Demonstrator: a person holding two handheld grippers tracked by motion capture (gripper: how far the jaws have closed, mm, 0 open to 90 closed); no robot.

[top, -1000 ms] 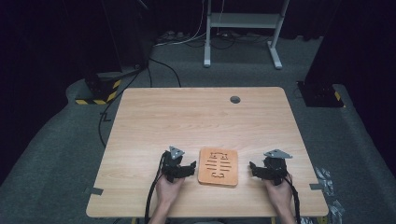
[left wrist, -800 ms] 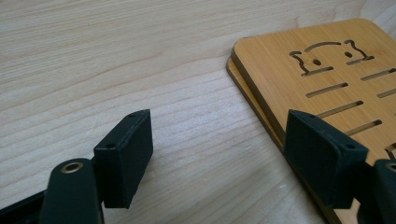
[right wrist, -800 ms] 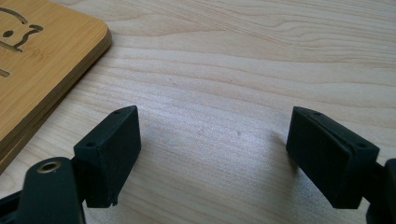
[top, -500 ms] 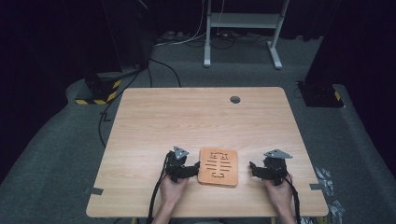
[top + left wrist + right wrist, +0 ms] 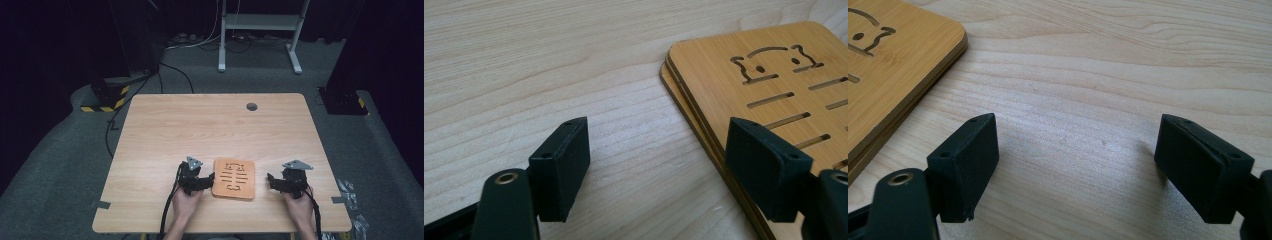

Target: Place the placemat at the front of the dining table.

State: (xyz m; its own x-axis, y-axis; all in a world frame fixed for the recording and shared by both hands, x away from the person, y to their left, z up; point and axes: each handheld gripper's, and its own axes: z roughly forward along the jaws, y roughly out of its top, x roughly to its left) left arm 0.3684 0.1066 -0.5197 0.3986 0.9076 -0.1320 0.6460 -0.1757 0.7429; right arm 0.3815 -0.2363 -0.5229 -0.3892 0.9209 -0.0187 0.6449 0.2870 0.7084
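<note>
An orange bamboo board [image 5: 234, 178] with cut slots lies flat near the table's front edge; it looks like two stacked layers in the left gripper view [image 5: 744, 95]. My left gripper [image 5: 209, 180] stands open at the board's left edge, one jaw over the bare table and the other over the board's edge [image 5: 659, 165]. My right gripper [image 5: 270, 181] is open a short way right of the board, holding nothing; its jaws [image 5: 1075, 170] frame bare tabletop, with the board's corner [image 5: 893, 65] at the upper left.
The light wooden table [image 5: 210, 130] has a round grey cable hole [image 5: 251, 106] at the back. Cables trail from both grippers over the front edge. A white desk frame [image 5: 260, 30] and a black-yellow striped base [image 5: 105, 97] stand on the grey floor behind.
My left gripper has slid right until its jaws reach the board's left edge. The right gripper has stayed in place.
</note>
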